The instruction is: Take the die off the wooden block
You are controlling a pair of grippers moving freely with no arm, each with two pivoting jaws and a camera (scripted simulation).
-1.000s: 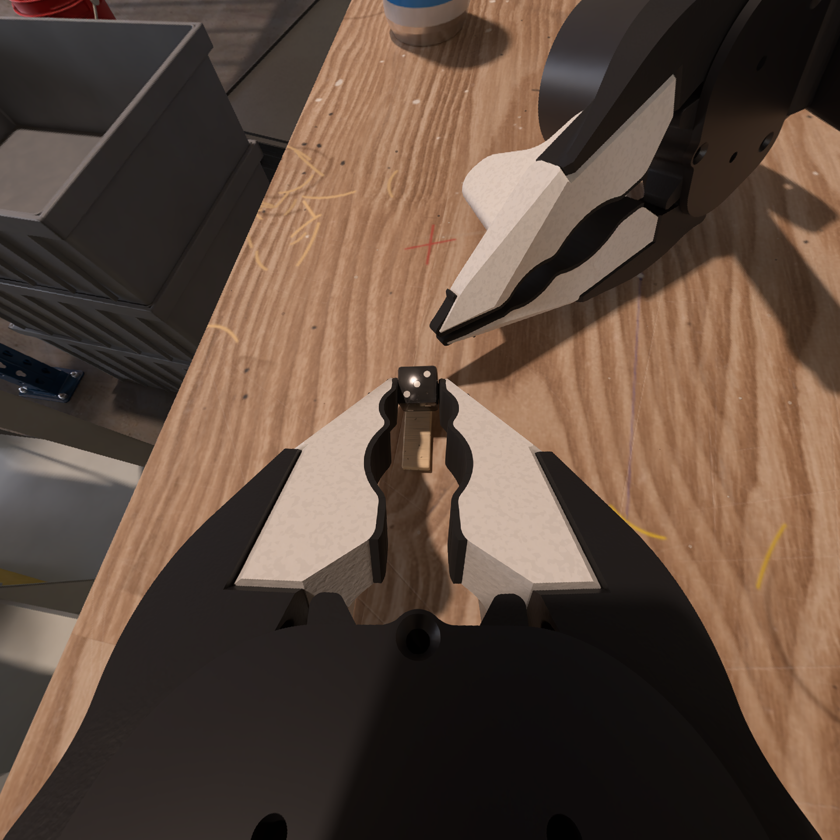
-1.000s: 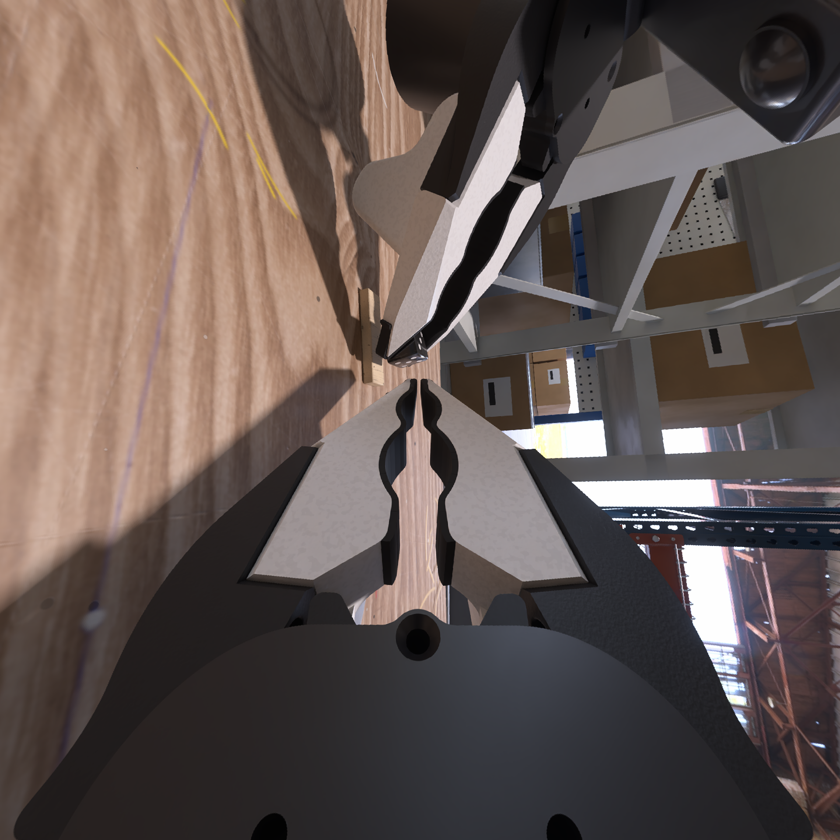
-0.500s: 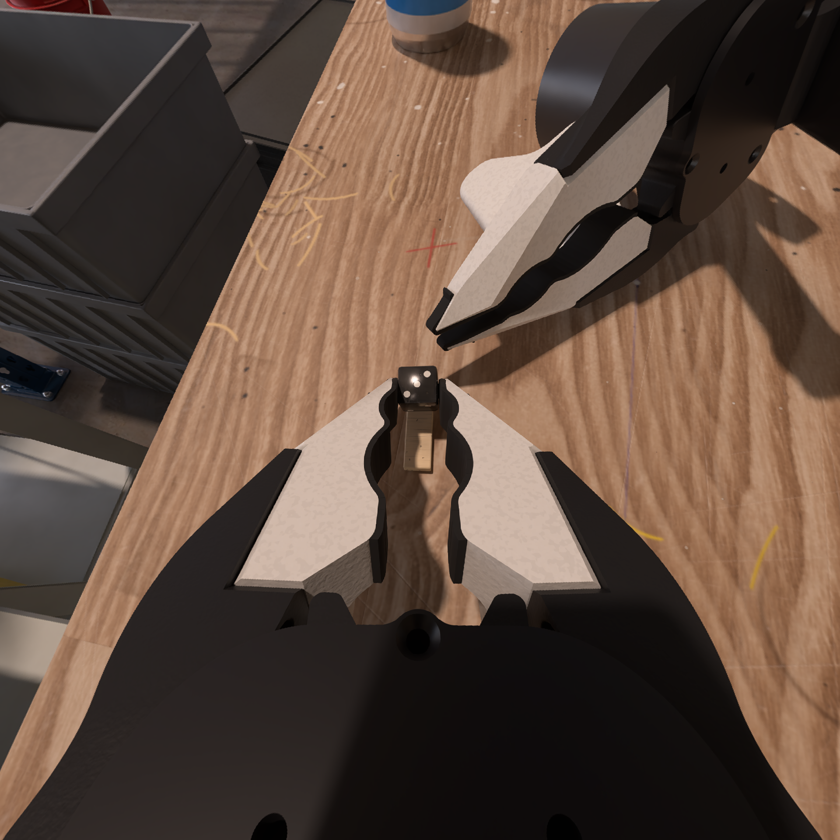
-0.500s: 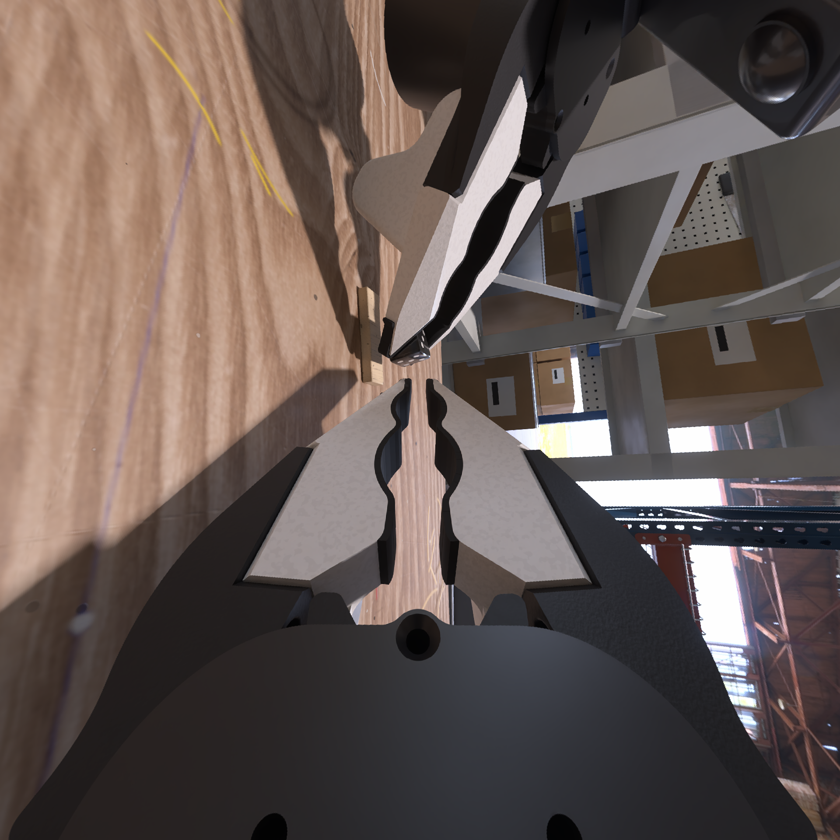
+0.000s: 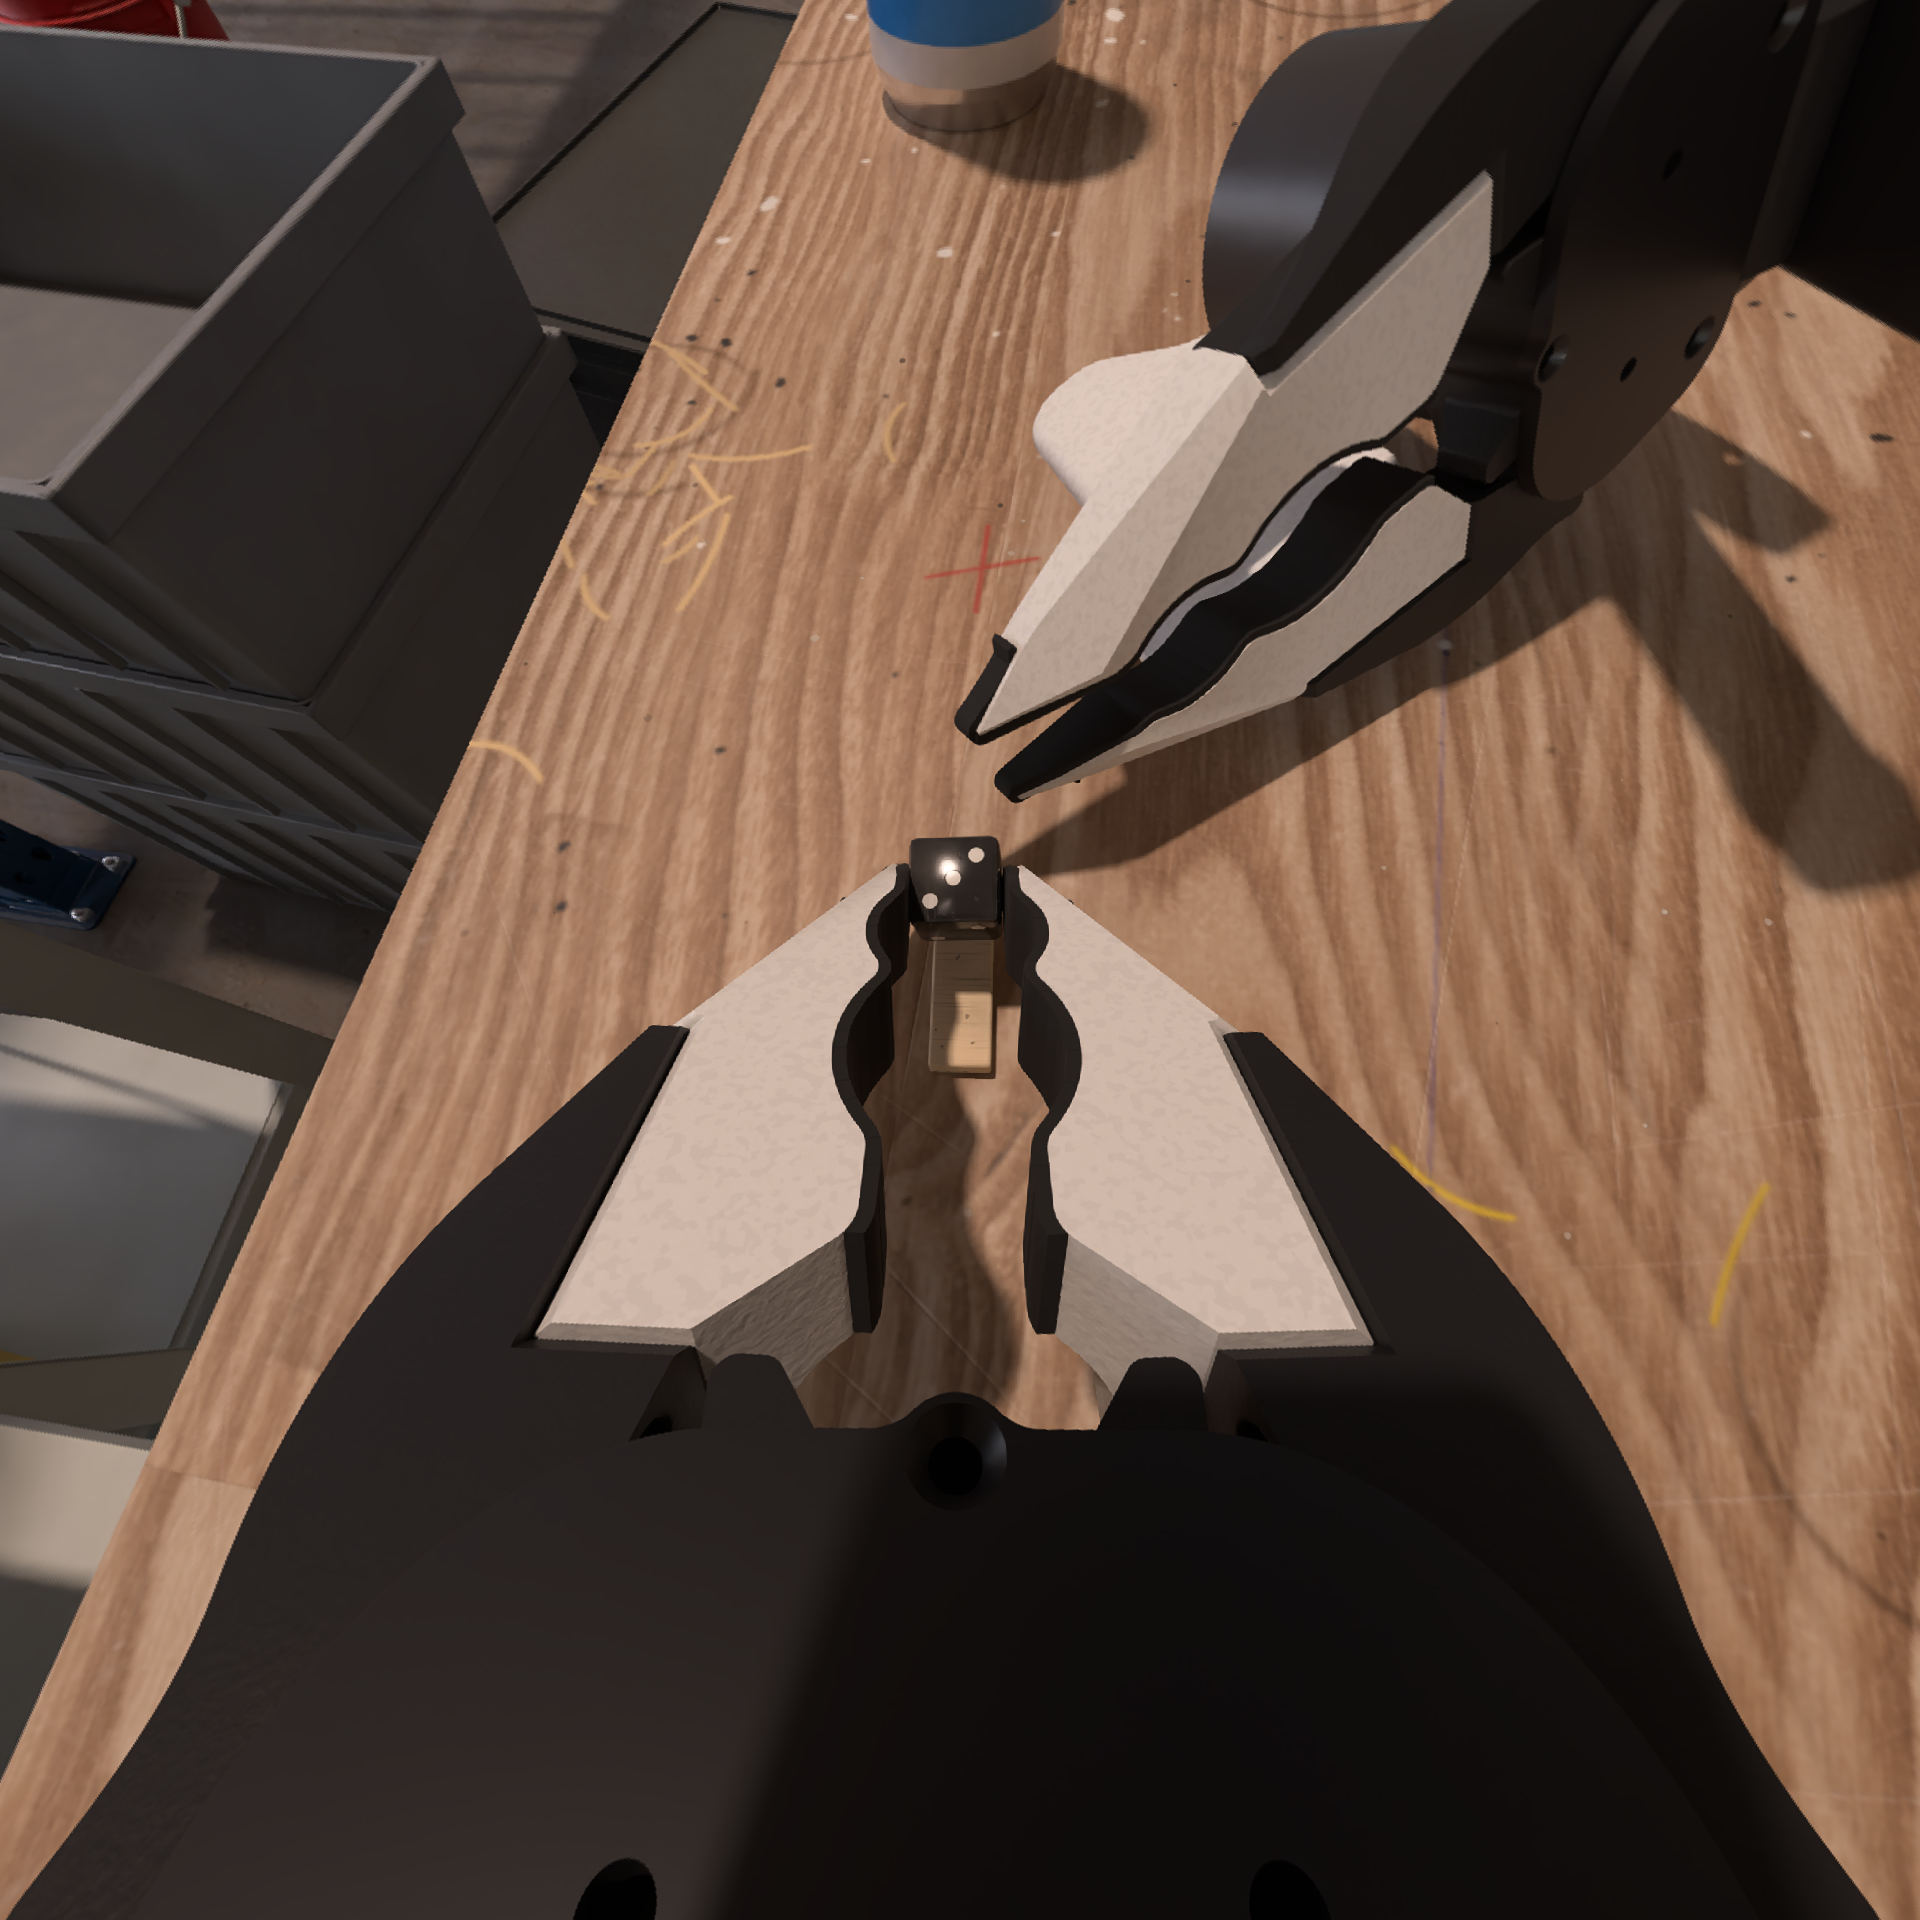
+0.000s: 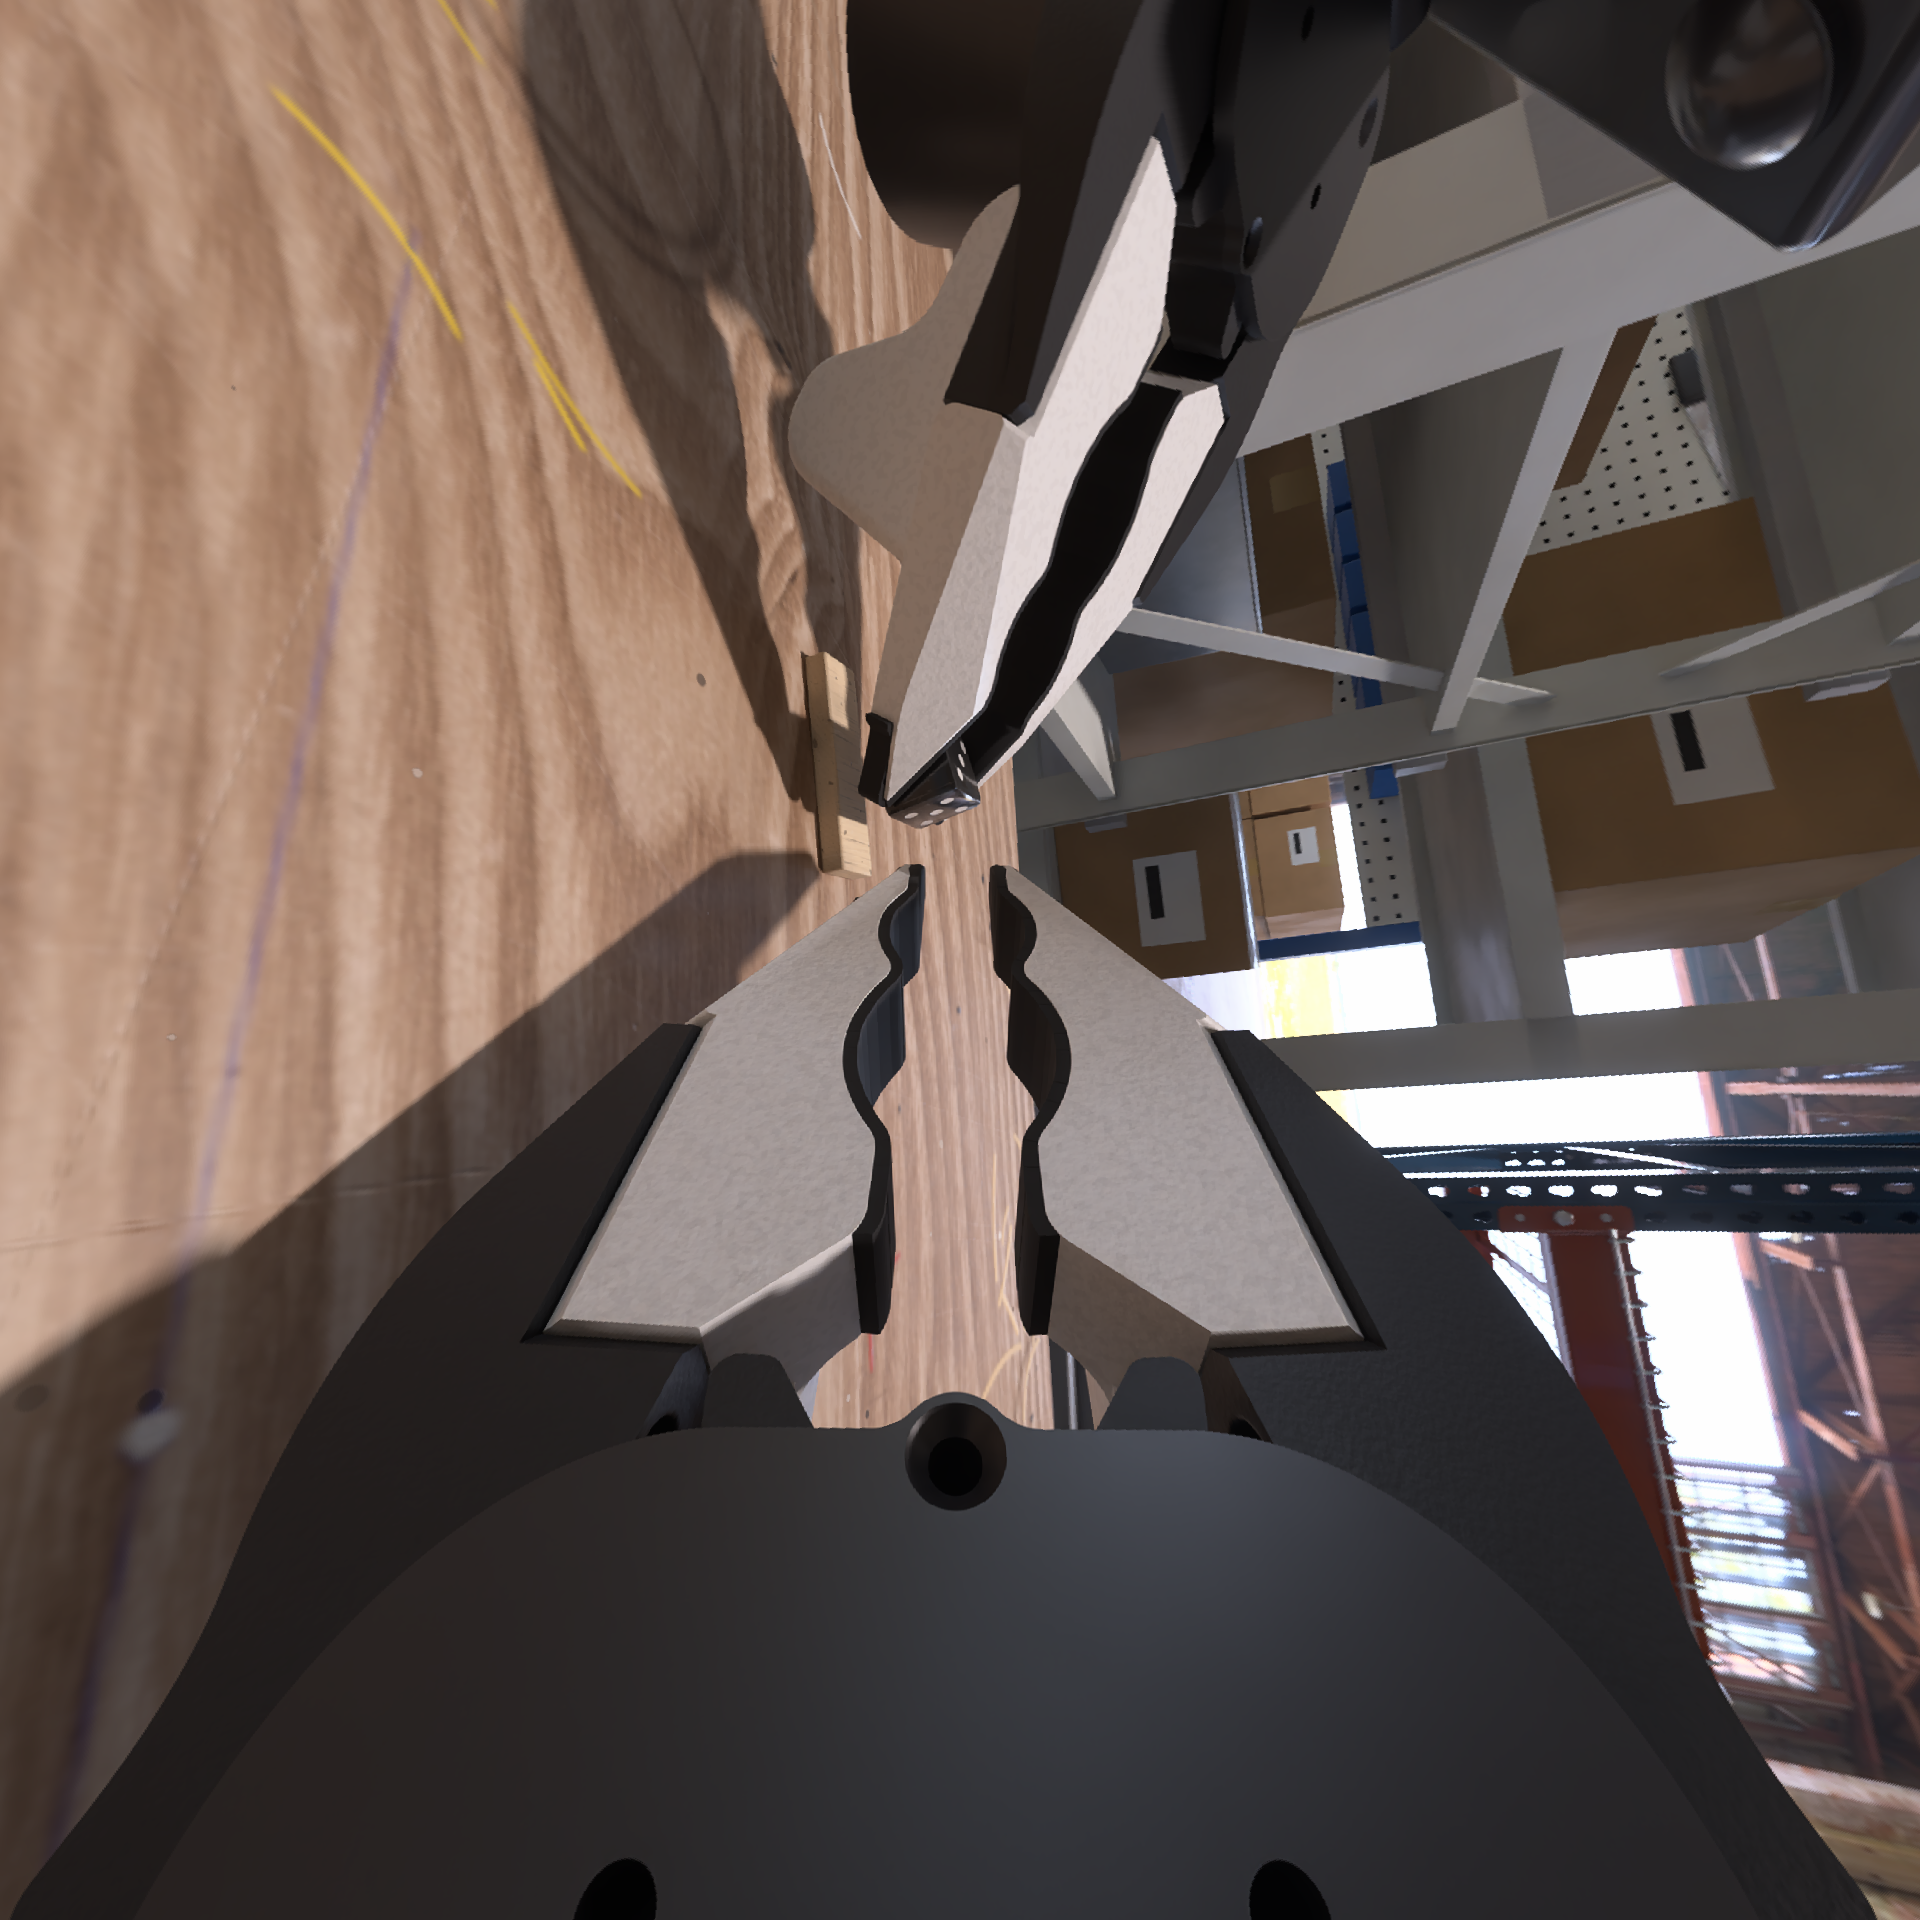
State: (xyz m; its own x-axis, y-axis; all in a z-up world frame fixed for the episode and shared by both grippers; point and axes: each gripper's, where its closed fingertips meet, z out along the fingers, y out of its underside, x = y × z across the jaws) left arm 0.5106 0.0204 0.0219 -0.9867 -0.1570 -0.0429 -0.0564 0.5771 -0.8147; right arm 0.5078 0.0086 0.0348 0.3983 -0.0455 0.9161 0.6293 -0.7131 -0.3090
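A black die [image 5: 954, 883] with white pips is pinched between the tips of my left gripper [image 5: 954, 896], which is shut on it. Below it, between the fingers, a small pale wooden block [image 5: 961, 1013] lies flat on the wooden table [image 5: 727, 727]. In the right wrist view the die [image 6: 940, 800] sits a hair off the block [image 6: 836, 769]; a thin gap seems to show. My right gripper [image 6: 954, 878] is narrowly open and empty, with its tips just short of the die. It also shows in the left wrist view [image 5: 997, 743], beyond the die.
A grey bin [image 5: 208, 312] stands off the table's left edge. A blue and white cup [image 5: 966, 52] stands at the far end. A red cross mark [image 5: 982, 566] is on the table. Shelves with cardboard boxes [image 6: 1662, 727] stand beyond the table.
My right gripper has opened from nearly shut to a narrow gap. My left gripper still holds the die in the same place.
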